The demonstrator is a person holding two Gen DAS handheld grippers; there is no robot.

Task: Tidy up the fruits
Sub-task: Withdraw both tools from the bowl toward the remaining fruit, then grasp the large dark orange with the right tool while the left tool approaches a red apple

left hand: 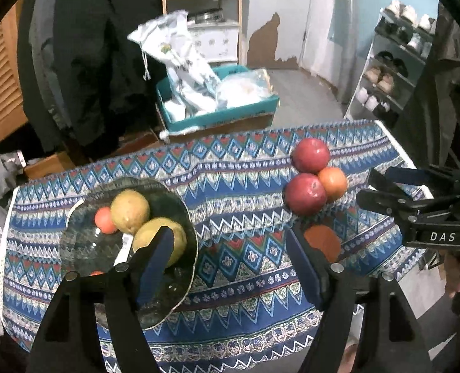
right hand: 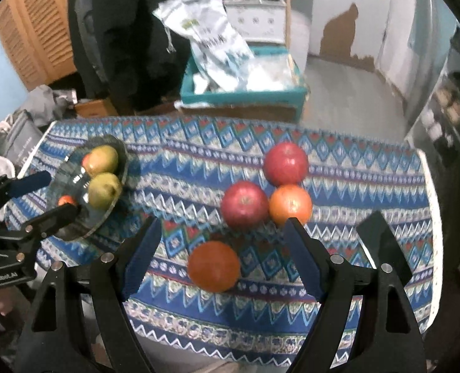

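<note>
The lone orange [right hand: 213, 266] lies on the desk [right hand: 369, 168] between the right gripper [right hand: 222, 255]'s wide, empty jaws. It looks firm, round and liable to roll, so grip it across its widest middle. Two red apples [right hand: 245, 205] and another orange sit just beyond. The left gripper [left hand: 230, 258], also wide, hovers beside the glass plate [left hand: 180, 292] near the desk's left edge; open cloth lies between.

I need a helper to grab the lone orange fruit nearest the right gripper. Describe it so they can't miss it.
Start at the patterned blue tablecloth and find the cluster of two red apples and a paler orange fruit away from the glass plate. Nearer the table's front edge lies a deep orange fruit. Unlike the clustered three, it sits alone, touching nothing.
</note>
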